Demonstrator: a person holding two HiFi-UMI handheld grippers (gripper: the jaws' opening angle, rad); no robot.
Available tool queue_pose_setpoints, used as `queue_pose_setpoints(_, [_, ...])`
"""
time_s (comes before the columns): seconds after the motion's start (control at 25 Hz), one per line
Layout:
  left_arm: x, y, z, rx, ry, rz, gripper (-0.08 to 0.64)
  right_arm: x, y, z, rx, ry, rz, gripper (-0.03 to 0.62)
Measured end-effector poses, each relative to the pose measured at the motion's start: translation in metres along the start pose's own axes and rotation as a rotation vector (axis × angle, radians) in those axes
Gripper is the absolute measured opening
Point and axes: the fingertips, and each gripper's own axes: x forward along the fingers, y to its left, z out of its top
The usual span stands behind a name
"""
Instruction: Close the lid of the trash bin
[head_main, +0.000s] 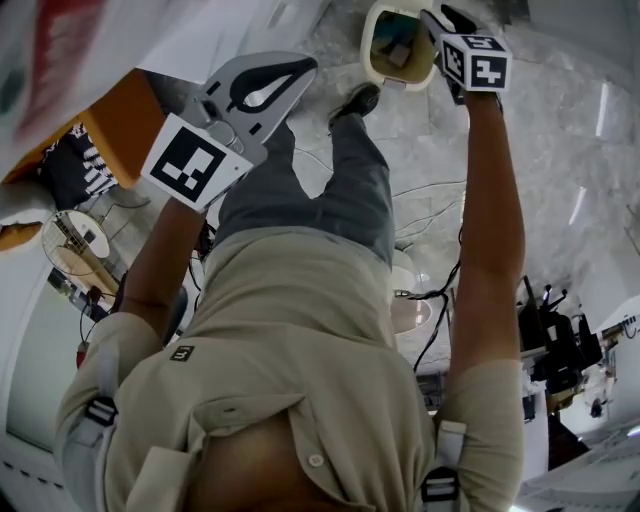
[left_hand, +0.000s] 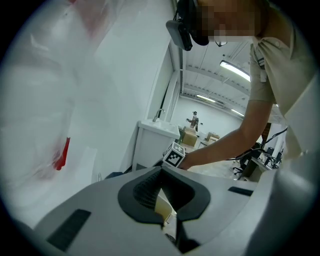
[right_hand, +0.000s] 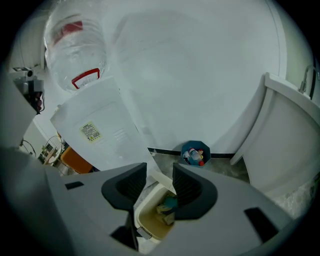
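Head view. One trash bin (head_main: 372, 55), cream, stands on the floor (head_main: 560, 150) at the top centre of the frame. Its mouth is uncovered and rubbish shows inside, so the task is not yet done. The right gripper (head_main: 445, 22) is at the bin's right rim in the upper right, with its marker cube (head_main: 476, 62) facing the camera. I cannot tell here whether it touches the rim. The left gripper (head_main: 305, 68) sits in the upper left, well apart from the bin. Its tips are together on nothing, probably parked clear because one gripper is enough for a lid. Count: two grippers, two cubes, one bin.

Left gripper view. The jaws (left_hand: 161, 171) meet at the tips and are empty. A cream edge shows through the loop behind them, possibly the bin. The other arm reaches across the middle of the frame.

Right gripper view. The right gripper's (right_hand: 160, 170) jaws stand apart and grip nothing. They are aimed down at the bin (right_hand: 139, 216) in the lower centre. A pale flap, likely the lid (right_hand: 163, 181), stands up at the bin's far edge, in line with the gap between the jaws. This looks like an approach to catch or push it. One blue container (right_hand: 195, 153) holding bottles stands by the wall, right of centre.
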Motion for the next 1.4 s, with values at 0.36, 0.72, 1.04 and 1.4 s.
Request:
queue_pose_setpoints(0.36, [0.007, 0.003, -0.021, -0.039, 0.023, -0.014, 0.014, 0.033, -0.01, -0.016, -0.046, 0.052, 0.005, 0.186])
queue_pose_setpoints(0.72, [0.017, 0.011, -0.031, -0.062, 0.044, -0.023, 0.014, 0.054, -0.006, -0.039, -0.009, 0.101, 0.04, 0.189])
queue_pose_setpoints(1.04, [0.026, 0.004, -0.03, -0.062, 0.057, -0.05, 0.015, 0.048, 0.006, -0.052, 0.029, 0.099, 0.078, 0.189])
queue_pose_setpoints(1.4, [0.032, 0.005, -0.029, -0.052, 0.068, -0.067, 0.014, 0.043, 0.024, -0.084, 0.062, 0.144, 0.123, 0.198])
